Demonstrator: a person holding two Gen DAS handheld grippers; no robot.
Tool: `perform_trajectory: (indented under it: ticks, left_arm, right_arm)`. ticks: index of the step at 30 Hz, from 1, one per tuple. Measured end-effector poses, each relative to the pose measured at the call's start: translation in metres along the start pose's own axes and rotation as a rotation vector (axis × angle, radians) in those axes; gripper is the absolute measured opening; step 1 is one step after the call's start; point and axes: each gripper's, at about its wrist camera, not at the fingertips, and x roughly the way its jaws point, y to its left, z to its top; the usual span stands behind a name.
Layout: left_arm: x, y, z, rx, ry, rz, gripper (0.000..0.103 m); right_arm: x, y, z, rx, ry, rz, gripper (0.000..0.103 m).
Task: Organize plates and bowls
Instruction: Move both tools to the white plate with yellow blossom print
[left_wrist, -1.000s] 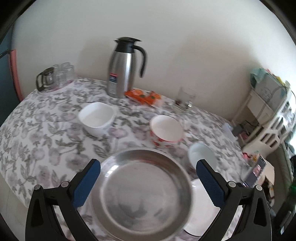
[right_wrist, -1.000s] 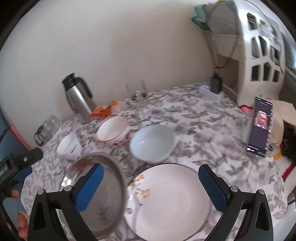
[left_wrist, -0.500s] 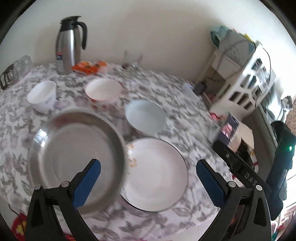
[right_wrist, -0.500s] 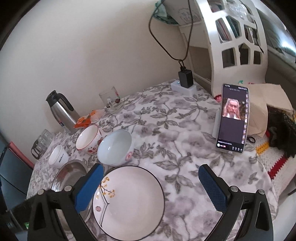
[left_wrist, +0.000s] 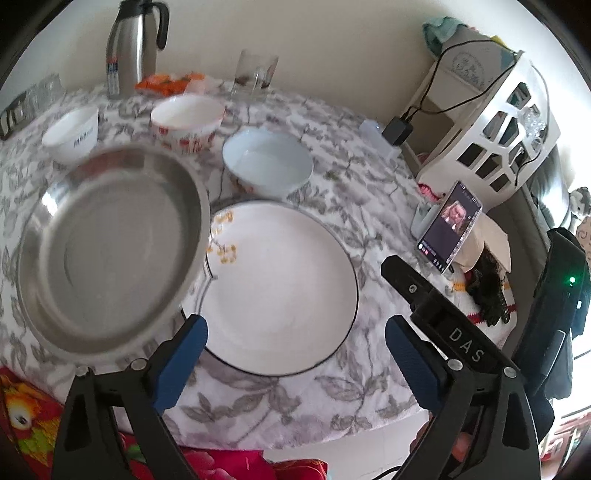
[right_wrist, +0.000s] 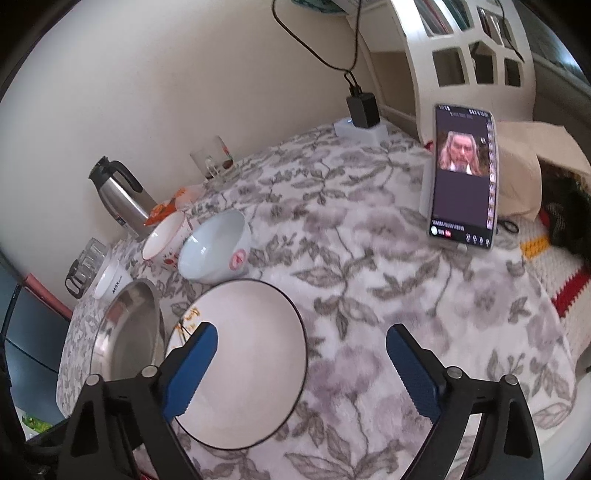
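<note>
Left wrist view: steel pan overlapping white plate, both bare.

The steel pan looks smeared with blur and covers the left edge of the white plate. The flask is cut off at the top edge.

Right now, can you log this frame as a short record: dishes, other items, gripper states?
plates: white plate beside steel plate, steel rim overlapping it
bowls: pale blue bowl, red-patterned bowl, small white bowl
other items: thermos, phone propped upright
left gripper: open, holding nothing
right gripper: open, holding nothing
surface: floral tablecloth
</note>
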Motion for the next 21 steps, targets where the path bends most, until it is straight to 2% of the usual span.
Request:
perform_trajectory:
  ticks: [10,17,21]
  left_arm:
    - [0.025,0.012,-0.02,-0.098,0.071,0.027,0.094]
    - [0.037,0.033,-0.026,-0.219,0.113,0.034,0.093]
    - [0.048,0.043,-0.03,-0.289,0.151,0.024,0.08]
  right_arm:
    - [0.014,-0.018,-0.014,0.034,0.047,0.023,0.085]
    - [0.03,-0.014,-0.021,0.026,0.082,0.047,0.08]
    - [0.041,-0.011,-0.023,0.025,0.108,0.062,0.075]
